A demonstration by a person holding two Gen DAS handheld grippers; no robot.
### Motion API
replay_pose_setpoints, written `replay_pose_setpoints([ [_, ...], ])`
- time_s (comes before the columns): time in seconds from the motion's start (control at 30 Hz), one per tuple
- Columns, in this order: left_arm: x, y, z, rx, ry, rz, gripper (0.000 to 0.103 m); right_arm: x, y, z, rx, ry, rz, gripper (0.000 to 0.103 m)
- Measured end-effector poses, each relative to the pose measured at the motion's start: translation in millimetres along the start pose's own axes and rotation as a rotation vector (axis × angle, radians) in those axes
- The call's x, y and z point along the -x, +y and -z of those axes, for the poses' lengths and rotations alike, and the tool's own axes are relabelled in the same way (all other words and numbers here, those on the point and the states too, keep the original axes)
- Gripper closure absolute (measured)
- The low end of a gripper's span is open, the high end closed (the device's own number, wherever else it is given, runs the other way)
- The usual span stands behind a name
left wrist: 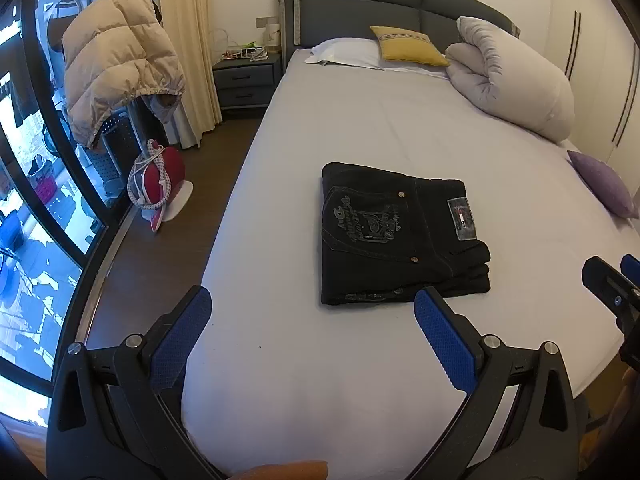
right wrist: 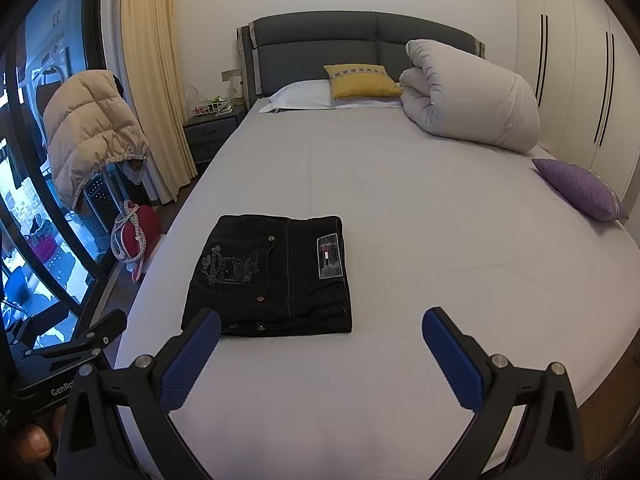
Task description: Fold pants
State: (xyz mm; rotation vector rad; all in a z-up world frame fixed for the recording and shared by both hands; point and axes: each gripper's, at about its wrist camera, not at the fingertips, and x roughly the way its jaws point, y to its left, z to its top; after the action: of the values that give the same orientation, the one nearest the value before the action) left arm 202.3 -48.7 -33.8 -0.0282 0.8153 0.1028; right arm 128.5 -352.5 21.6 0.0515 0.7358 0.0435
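The black jeans [right wrist: 272,276] were seen folded on the bed [right wrist: 440,240]; the pocket print was hard to read. Both the left gripper [left wrist: 312,316] and the right gripper [right wrist: 320,332] were held spread, empty.

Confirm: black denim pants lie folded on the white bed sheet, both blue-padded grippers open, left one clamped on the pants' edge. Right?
Not quite. The black denim pants do lie folded on the white bed sheet, and both the left gripper and the right gripper are open, but the left one clamps nothing: the left wrist view shows it wide open and empty.
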Motion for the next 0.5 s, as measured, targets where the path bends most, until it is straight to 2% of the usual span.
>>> replay_pose_setpoints([
  [0.5, 0.3, 1.0, 0.1, -0.001, 0.000, 0.000, 0.000, -4.3, -2.9, 4.2, -0.006, 0.022, 0.013, 0.000],
])
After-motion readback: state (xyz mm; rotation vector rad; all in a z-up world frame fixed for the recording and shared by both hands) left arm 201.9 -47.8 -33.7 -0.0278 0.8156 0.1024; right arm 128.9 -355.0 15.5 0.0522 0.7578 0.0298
